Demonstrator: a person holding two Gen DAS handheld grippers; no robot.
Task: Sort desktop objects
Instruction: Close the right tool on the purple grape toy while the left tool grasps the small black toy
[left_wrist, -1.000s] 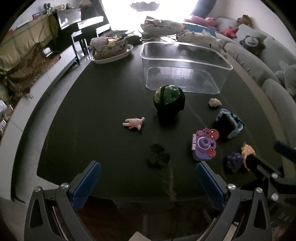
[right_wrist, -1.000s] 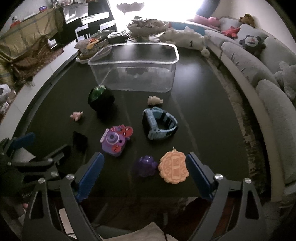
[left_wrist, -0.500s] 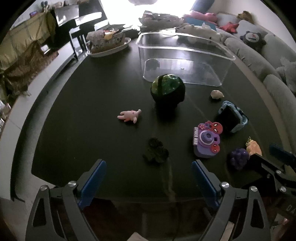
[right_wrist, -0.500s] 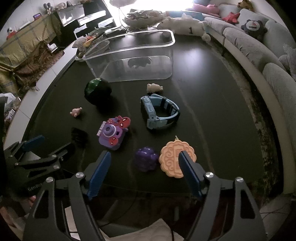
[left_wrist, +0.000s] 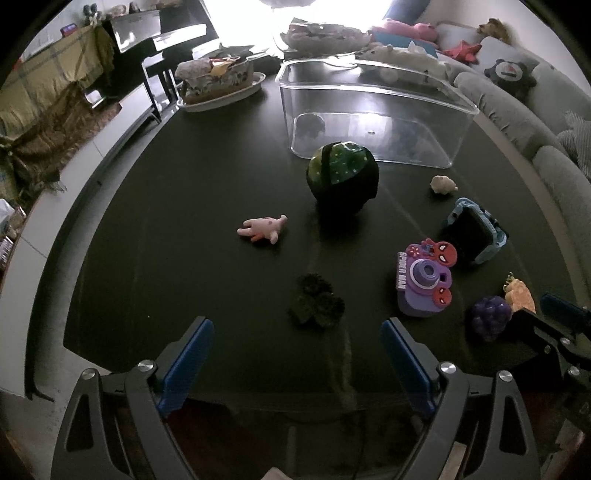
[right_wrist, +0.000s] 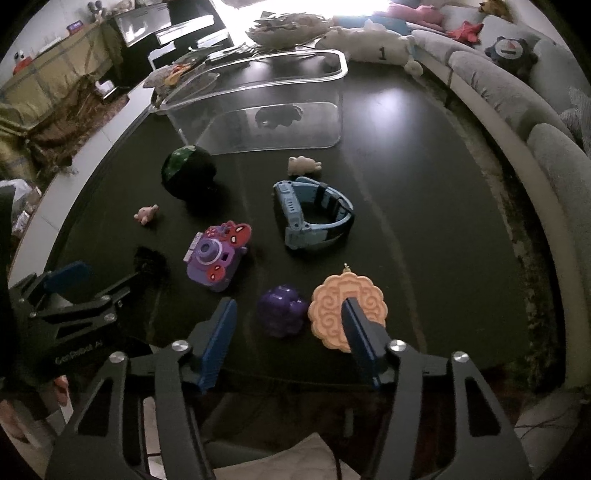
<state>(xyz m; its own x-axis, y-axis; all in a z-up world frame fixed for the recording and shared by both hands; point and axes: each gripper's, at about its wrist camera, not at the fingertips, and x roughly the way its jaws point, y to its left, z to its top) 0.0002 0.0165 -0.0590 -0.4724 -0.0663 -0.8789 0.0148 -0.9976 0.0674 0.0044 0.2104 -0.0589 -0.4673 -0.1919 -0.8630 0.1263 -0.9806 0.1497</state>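
Right gripper advanced over grape toy; camera toy reads "SPIDER MAN".

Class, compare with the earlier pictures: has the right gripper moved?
Yes. The right gripper has advanced toward the purple grape toy, its fingers now flanking it, nearer the clear bin.
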